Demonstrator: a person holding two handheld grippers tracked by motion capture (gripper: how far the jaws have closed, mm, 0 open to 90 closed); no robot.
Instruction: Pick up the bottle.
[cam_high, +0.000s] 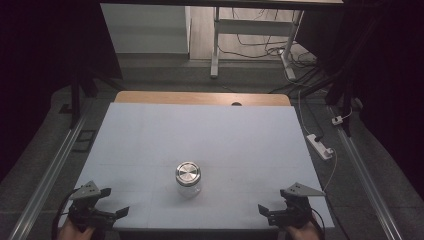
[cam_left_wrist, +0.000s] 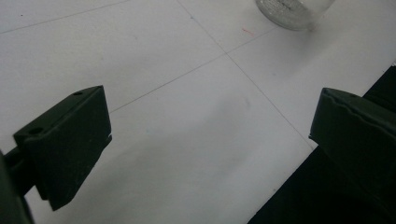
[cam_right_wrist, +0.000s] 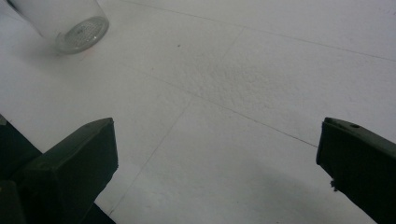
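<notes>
**Glass jar waits between two open grippers**

Glass with a brushed metal lid, the jar (cam_high: 188, 179) stands upright near the front middle of the white table (cam_high: 150, 135). The left gripper (cam_high: 112, 202) and right gripper (cam_high: 272, 202) flank it, well apart, jaws spread wide and empty.

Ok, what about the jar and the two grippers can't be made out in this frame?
- Glass jar, high view: too small to tell what is inside, or how the metal lid fastens.
- Left gripper view: only the jar's base shows, cut by the top edge.
- Right gripper view: the jar's upper part is cut by the top-left corner.
- Left gripper and right gripper, high view: the hands run off the bottom edge.
</notes>
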